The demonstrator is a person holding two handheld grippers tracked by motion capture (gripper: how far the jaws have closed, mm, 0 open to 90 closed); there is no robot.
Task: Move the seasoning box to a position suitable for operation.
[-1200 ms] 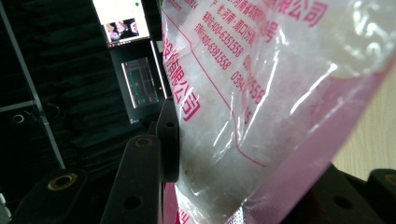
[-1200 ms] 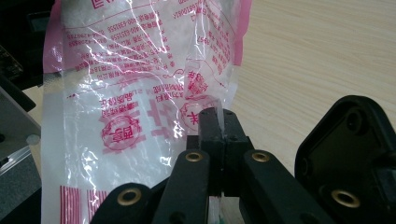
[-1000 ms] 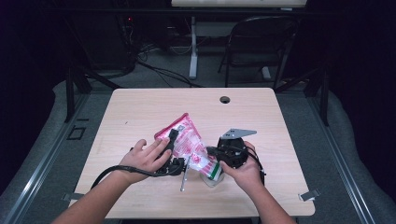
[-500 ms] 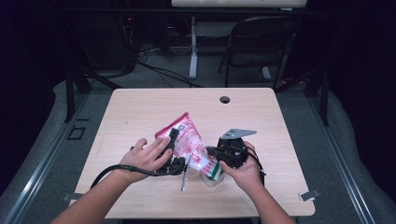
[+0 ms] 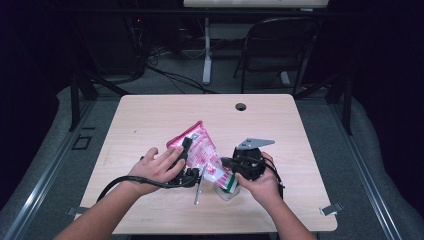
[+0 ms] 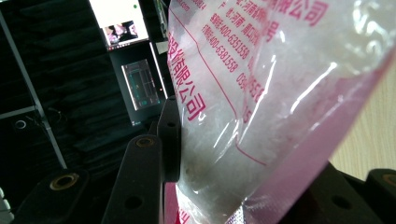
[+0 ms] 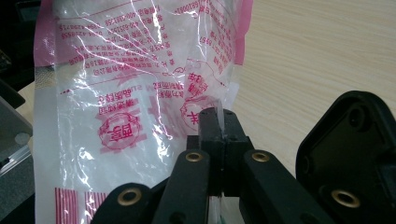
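A pink and clear plastic bag (image 5: 201, 148) of white stuff, printed in red, is held up over the table between both grippers. In the high view my left gripper (image 5: 186, 149) clamps the bag's left side. In the left gripper view the bulky bag (image 6: 280, 93) fills the gap beside a black finger (image 6: 140, 182). My right gripper (image 5: 226, 164), topped by its grey plate, meets the bag's lower right corner. In the right gripper view its tips (image 7: 219, 128) are shut on a thin clear edge of the bag (image 7: 130, 93).
The light wooden table (image 5: 150, 115) has a round cable hole (image 5: 241, 106) near its far edge. A slim silver tool (image 5: 198, 187) lies under the bag near the front. A dark chair (image 5: 280, 45) stands behind the table. Lit screens (image 6: 121, 28) glow in the dark background.
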